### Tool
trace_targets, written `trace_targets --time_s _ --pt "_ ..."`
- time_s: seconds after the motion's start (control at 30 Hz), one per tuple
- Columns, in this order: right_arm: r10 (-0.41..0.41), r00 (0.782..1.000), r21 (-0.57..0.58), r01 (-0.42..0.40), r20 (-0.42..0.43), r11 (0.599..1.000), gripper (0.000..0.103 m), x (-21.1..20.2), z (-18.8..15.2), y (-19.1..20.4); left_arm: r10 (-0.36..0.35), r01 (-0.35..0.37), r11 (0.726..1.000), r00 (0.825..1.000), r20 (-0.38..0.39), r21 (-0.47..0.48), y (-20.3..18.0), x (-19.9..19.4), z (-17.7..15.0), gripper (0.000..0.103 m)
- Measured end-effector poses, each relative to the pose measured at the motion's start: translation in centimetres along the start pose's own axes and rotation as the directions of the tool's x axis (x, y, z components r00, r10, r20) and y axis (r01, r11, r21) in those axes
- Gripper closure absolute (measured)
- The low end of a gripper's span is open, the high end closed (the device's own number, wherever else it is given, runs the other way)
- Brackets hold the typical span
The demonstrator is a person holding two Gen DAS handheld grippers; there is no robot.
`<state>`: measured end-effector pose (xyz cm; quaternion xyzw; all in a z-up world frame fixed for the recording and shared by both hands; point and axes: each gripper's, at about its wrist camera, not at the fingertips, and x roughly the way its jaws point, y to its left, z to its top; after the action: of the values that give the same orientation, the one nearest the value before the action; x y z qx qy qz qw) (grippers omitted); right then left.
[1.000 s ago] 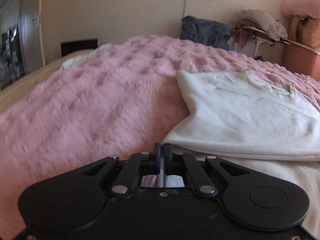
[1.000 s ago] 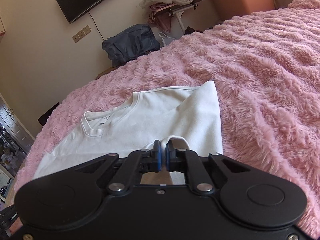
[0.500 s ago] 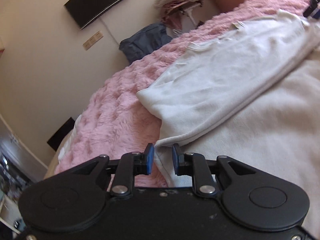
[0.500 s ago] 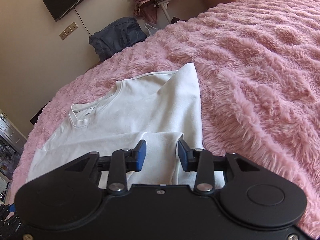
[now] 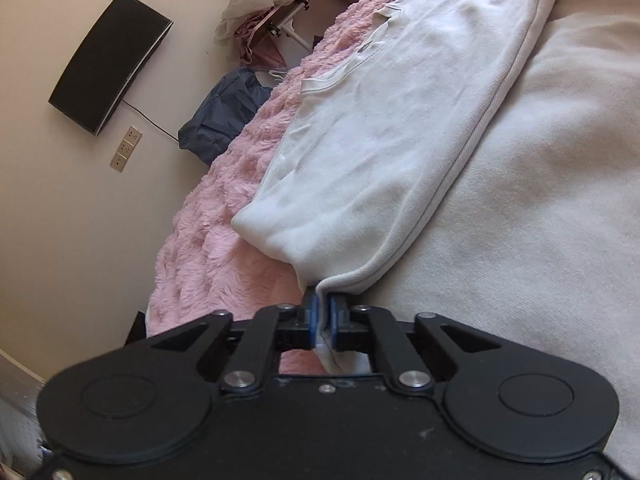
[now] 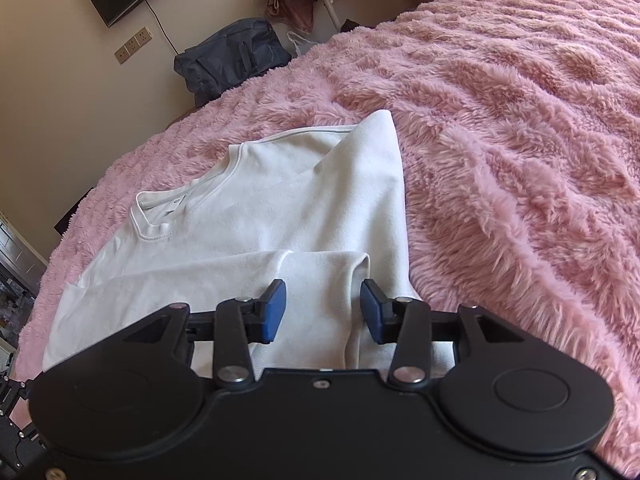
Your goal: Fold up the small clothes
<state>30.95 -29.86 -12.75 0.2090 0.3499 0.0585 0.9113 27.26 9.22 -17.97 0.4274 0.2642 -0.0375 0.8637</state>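
My left gripper (image 5: pixel 323 312) was clamped on a ribbed hem corner of the white shirt (image 6: pixel 280 200), soft knit w/ a ribbed collar, lying on the shaggy pink blanket (image 6: pixel 520 128). Right gripper (image 6: pixel 323 308): jaws opening, blue pads (image 6: pixel 274 312) apart, astride a folded sleeve w/o pressing it.

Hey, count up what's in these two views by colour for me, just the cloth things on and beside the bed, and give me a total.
White: 1, the white top, partly folded on the bed.
Pink: 1, the fluffy pink blanket under it.
Dark blue: 1, the dark blue bag by the wall.
Mixed pale and pink: 1 heap, the clothes pile on the rack; its pieces can't be counted apart.
Total: 4
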Motion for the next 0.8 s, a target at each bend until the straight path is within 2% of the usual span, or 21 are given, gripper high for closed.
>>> trace_targets --time_s 0.1,0.23,0.27,0.3,0.33,0.37,0.43,0.53,0.6,0.67,0.7,0.73,0.77,0.8 --pt "0.015 1.000 -0.017 -0.015 0.008 1.000 0.046 0.1 -0.1 0.3 -0.006 0.006 0.999 1.000 0.003 -0.039 0.3 -0.2 0.0 0.102" --pt "0.001 1.000 -0.063 0.001 0.025 0.998 0.046 0.3 0.0 1.2 0.010 -0.006 0.988 1.000 0.025 -0.151 1.4 -1.5 0.0 0.102" --pt "0.003 1.000 -0.071 -0.001 0.028 0.998 0.062 0.4 0.1 1.3 0.005 0.000 0.980 1.000 0.021 -0.197 1.9 -1.6 0.0 0.102" --pt "0.009 1.000 -0.079 -0.007 0.019 0.997 0.092 0.6 0.2 1.4 -0.002 0.006 0.968 1.000 0.017 -0.253 2.5 -1.9 -0.1 0.102" --pt "0.001 1.000 -0.083 0.000 0.011 0.997 0.099 0.8 0.2 1.5 -0.011 0.015 0.950 1.000 0.014 -0.312 3.0 -2.0 -0.2 0.102" --pt "-0.011 1.000 -0.083 0.012 0.014 0.996 0.099 0.8 0.3 1.6 -0.016 0.018 0.929 1.000 0.010 -0.369 3.6 -2.1 -0.3 0.102" --pt "0.017 0.999 -0.061 -0.015 0.029 0.998 0.099 0.3 0.5 1.4 -0.014 0.020 0.878 1.000 0.016 -0.478 4.6 -2.6 -0.5 0.102" --pt "0.018 0.996 -0.043 -0.014 0.088 0.999 0.100 -1.2 1.1 1.3 0.010 0.009 0.764 1.000 0.026 -0.645 5.6 -4.0 -0.8 0.102" --pt "0.023 0.993 -0.029 -0.020 0.119 0.999 0.100 -2.2 1.5 1.1 -0.022 0.002 0.645 1.000 -0.016 -0.764 6.0 -3.7 -1.4 0.102" --pt "0.002 0.995 -0.047 0.003 0.102 0.999 0.100 -2.1 1.4 1.2 -0.103 -0.007 0.508 0.992 -0.069 -0.861 5.8 -1.9 -2.6 0.102" --pt "-0.011 0.996 -0.058 0.016 0.083 0.998 0.100 -1.7 1.1 1.2 -0.133 -0.014 0.459 0.988 -0.084 -0.889 5.6 -1.1 -3.1 0.102" --pt "-0.029 0.998 -0.063 0.032 0.053 0.997 0.100 -1.0 0.7 1.1 -0.144 -0.022 0.422 0.985 -0.091 -0.907 5.4 -0.6 -3.4 0.102" --pt "-0.047 0.999 -0.063 0.049 0.027 0.997 0.100 -0.3 0.3 0.8 -0.143 -0.027 0.418 0.985 -0.095 -0.908 5.4 -0.4 -3.3 0.102" --pt "-0.055 0.998 -0.065 0.055 0.013 0.996 0.100 0.2 0.0 0.6 -0.139 -0.031 0.428 0.985 -0.100 -0.903 5.4 -0.4 -3.1 0.102"
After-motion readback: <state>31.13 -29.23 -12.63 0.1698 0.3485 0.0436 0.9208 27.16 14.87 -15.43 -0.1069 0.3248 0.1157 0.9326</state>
